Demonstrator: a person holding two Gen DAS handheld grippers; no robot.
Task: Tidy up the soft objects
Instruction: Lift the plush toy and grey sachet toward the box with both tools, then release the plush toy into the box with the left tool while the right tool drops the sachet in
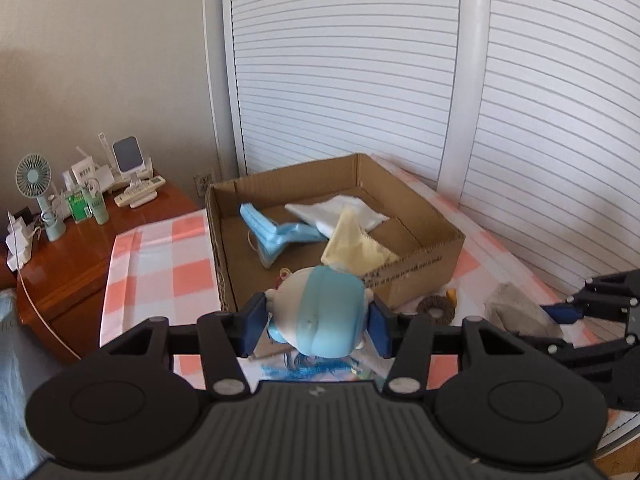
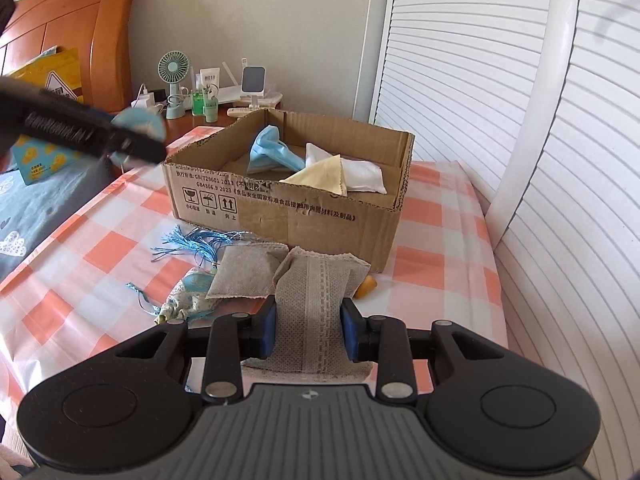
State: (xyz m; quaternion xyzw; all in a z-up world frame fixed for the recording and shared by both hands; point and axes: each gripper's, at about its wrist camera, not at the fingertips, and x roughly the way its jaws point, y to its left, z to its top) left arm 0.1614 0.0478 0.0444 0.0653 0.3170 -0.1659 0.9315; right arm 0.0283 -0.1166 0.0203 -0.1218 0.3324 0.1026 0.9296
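Left gripper (image 1: 318,316): closed on blue-white plush toy (image 1: 320,312), cardboard box (image 1: 420,268) just ahead, below; right gripper (image 2: 308,330): clamped on grey sachet (image 2: 310,312), box (image 2: 280,208) ahead.

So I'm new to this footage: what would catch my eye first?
Probably the blue-and-white plush toy clamped in the left gripper, held up near the open cardboard box on the checked cloth. Next, the right gripper closes on a grey lace-trimmed pouch lying before the box, which already holds blue, white and yellow soft items.
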